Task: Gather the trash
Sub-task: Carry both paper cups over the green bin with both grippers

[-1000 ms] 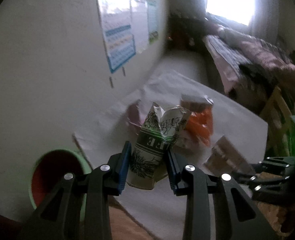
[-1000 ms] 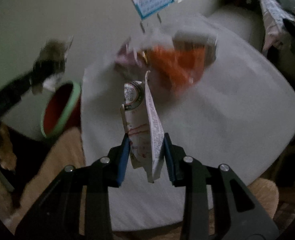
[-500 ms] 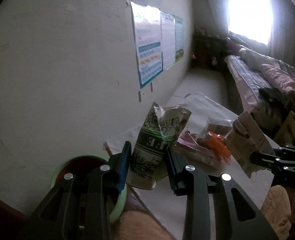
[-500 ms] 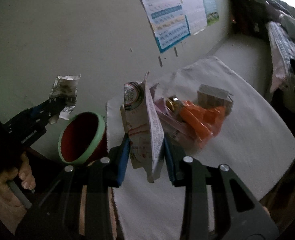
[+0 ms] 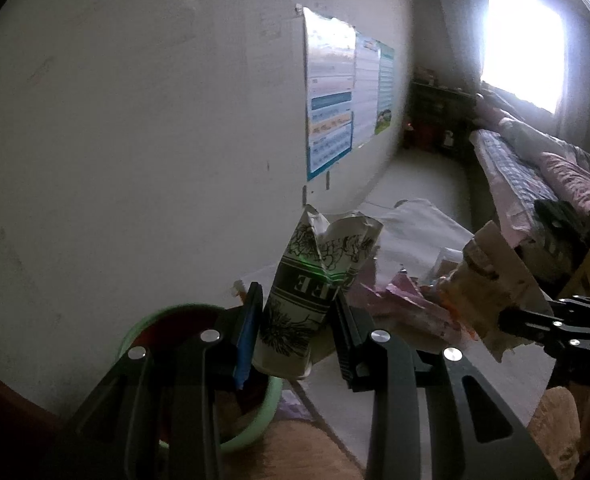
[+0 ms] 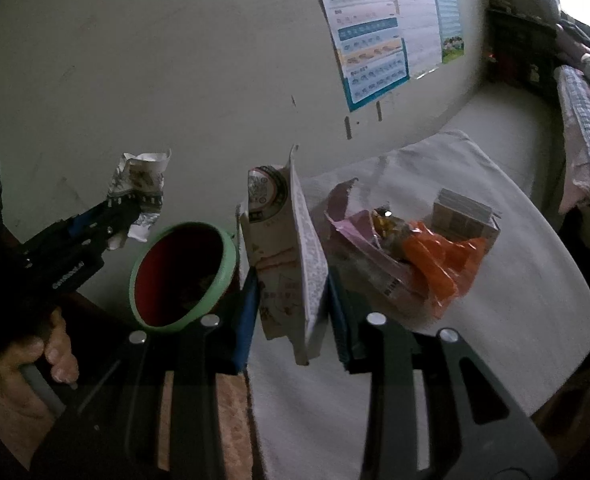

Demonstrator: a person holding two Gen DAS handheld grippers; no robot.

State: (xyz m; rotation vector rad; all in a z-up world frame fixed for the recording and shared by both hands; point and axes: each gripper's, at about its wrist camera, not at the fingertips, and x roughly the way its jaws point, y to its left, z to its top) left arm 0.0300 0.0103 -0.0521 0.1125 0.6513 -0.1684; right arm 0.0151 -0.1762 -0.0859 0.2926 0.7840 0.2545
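A: Left claw, what does your view show?

B: My left gripper (image 5: 295,332) is closed on a crumpled paper cup (image 5: 315,280), white with black floral print and a dark lettered band. The blue pads press its lower sides; its crushed rim points up and away from me. Below and to the left of the cup sits a bin (image 5: 199,360) with a green rim and red inside, partly hidden behind my fingers. The cup is in the air, just to the right of the bin's mouth as I see it.

A: And the right claw?

B: My right gripper (image 6: 293,316) is clamped on a flattened carton (image 6: 283,256), pale, with a round printed label near its top and a strip of small print along one edge. It stands upright between the pads, clear of the white cloth (image 6: 495,320) below.

A: Where is the remaining trash?

B: On the cloth, past the carton: an orange wrapper (image 6: 443,264), a pink wrapper (image 6: 359,232) touching it, and a small box (image 6: 467,216) just behind. The bin stands at the cloth's left edge, beside the wall (image 6: 175,60).

A: Anything else labelled?

B: Posters (image 6: 379,28) on the wall; a hand (image 6: 35,356) on the left gripper's handle.
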